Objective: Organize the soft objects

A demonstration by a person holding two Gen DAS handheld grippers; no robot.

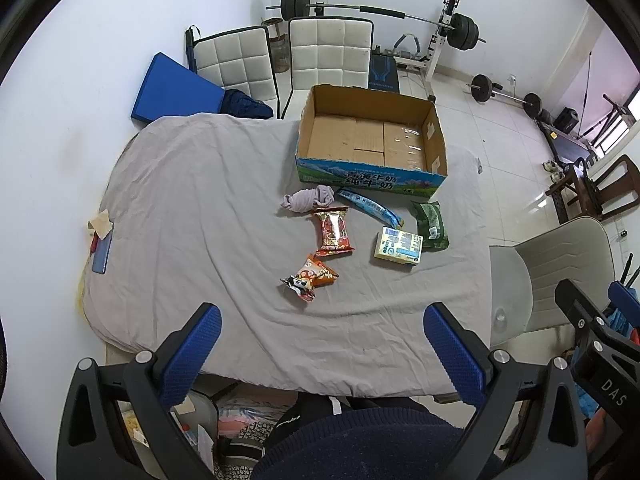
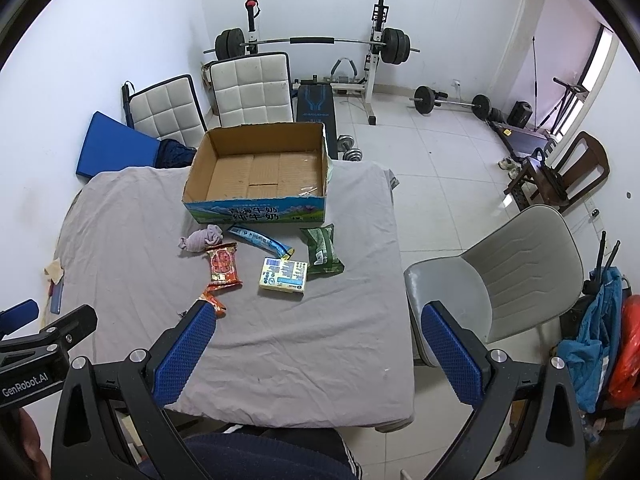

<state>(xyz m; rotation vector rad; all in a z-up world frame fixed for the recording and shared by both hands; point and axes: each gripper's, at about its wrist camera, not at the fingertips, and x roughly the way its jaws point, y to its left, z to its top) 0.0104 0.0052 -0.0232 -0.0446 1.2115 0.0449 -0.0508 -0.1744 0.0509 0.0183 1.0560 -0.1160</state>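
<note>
An open, empty cardboard box (image 1: 372, 140) (image 2: 260, 172) stands at the far side of a table covered in grey cloth (image 1: 192, 216) (image 2: 320, 340). In front of it lie a rolled lilac sock (image 1: 308, 198) (image 2: 200, 239), a blue snack stick pack (image 1: 370, 206) (image 2: 260, 240), a red snack pack (image 1: 333, 232) (image 2: 223, 266), an orange pack (image 1: 312, 276) (image 2: 214, 303), a yellow-blue box (image 1: 399, 246) (image 2: 283, 274) and a green pack (image 1: 430, 224) (image 2: 322, 252). My left gripper (image 1: 322, 344) and right gripper (image 2: 316, 344) are both open and empty, held above the table's near edge.
Two white padded chairs (image 1: 280, 64) and a blue cushion (image 1: 176, 90) stand behind the table. A grey chair (image 2: 516, 276) is at the right. A phone (image 1: 102, 250) lies at the table's left edge. A barbell rack (image 2: 312, 48) lines the back wall.
</note>
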